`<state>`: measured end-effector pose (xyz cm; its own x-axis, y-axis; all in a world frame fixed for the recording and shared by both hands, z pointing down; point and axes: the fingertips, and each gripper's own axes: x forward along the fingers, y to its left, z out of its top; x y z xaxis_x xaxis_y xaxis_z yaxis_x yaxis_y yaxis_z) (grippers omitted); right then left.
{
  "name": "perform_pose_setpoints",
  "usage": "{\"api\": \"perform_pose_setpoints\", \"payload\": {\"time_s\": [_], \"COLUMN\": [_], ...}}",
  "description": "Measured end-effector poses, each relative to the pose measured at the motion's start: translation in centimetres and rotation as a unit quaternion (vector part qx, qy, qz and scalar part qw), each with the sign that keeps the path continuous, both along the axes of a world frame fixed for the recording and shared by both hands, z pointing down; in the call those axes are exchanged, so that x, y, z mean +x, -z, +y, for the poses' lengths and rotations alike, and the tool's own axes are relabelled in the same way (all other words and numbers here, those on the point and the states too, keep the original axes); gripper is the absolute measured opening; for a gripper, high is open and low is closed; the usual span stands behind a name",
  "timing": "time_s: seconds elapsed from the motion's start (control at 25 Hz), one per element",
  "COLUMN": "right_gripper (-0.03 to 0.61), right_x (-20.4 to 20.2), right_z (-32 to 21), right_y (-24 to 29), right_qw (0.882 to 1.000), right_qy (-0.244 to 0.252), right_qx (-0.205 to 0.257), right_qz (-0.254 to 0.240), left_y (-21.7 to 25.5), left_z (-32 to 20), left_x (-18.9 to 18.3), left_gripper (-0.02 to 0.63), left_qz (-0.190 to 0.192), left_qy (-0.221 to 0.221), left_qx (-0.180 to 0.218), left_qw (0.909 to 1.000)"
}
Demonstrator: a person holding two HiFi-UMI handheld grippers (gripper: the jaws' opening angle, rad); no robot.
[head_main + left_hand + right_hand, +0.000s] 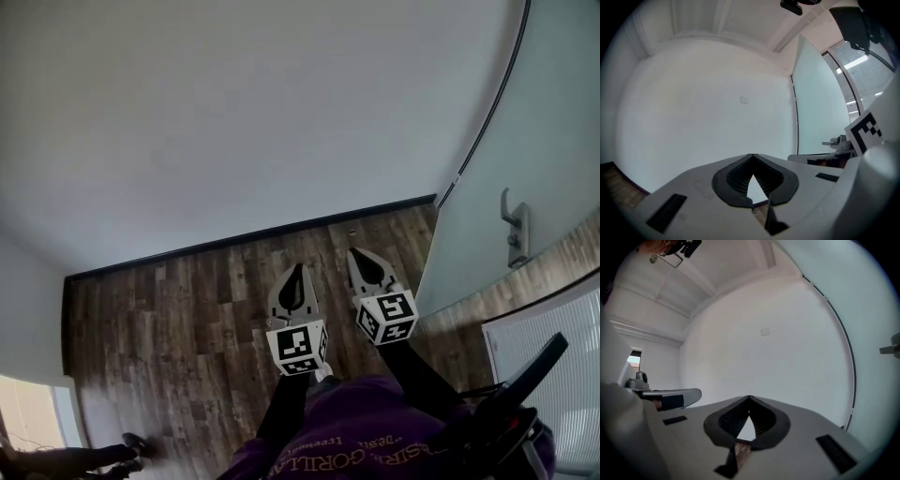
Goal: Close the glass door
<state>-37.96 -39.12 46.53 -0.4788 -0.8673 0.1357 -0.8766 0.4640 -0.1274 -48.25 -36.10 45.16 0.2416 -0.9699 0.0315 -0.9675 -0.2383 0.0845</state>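
Observation:
The frosted glass door stands at the right of the head view, with a dark edge strip and a grey lever handle. Both grippers are held side by side over the wood floor, pointing at the white wall. My left gripper is shut with nothing in it. My right gripper is also shut and empty, left of the door's edge and apart from it. In the left gripper view the door and its handle lie to the right. The right gripper view shows the door at the far right, its handle at the frame's edge.
A white wall with a dark baseboard faces me across the wood floor. White blinds and a black bar are at the lower right. Someone's shoes stand at the lower left by a bright opening.

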Motion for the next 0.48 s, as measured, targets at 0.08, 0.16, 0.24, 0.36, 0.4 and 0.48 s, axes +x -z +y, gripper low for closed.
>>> {"api": "perform_pose_setpoints", "payload": {"time_s": [0.08,0.16,0.24,0.36,0.4,0.48], "right_gripper": [-0.009,-0.009,-0.009,-0.009,-0.009,-0.009], "right_x": [-0.6,-0.9,-0.5,0.3,0.7,1.4], "right_z": [-0.7,-1.1,-1.6,-3.0,-3.8,-5.5], "right_y": [-0.1,-0.3,-0.4,-0.7,-0.7,-0.7], "right_qw": [1.000,1.000,1.000,1.000,0.999,0.999], "right_qy": [-0.005,-0.007,-0.012,-0.027,-0.033,-0.043], "right_qx": [0.000,-0.002,-0.005,-0.006,-0.006,-0.004], "right_qz": [0.003,0.007,0.010,0.007,0.006,0.005], "left_y": [-0.1,-0.2,-0.4,-0.8,-0.9,-1.2], "left_z": [-0.8,-1.6,-2.2,-3.4,-4.0,-5.4], "left_x": [-0.4,-0.4,0.1,0.5,0.5,0.4], "left_gripper": [0.000,0.000,0.000,0.000,0.000,0.000], "left_qz": [-0.012,-0.007,0.002,0.005,0.005,0.006], "left_qy": [-0.008,-0.014,-0.022,-0.031,-0.033,-0.032], "left_qx": [0.004,0.003,-0.001,-0.004,-0.006,-0.009], "left_qw": [0.9999,0.9999,0.9998,0.9995,0.9994,0.9994]}}
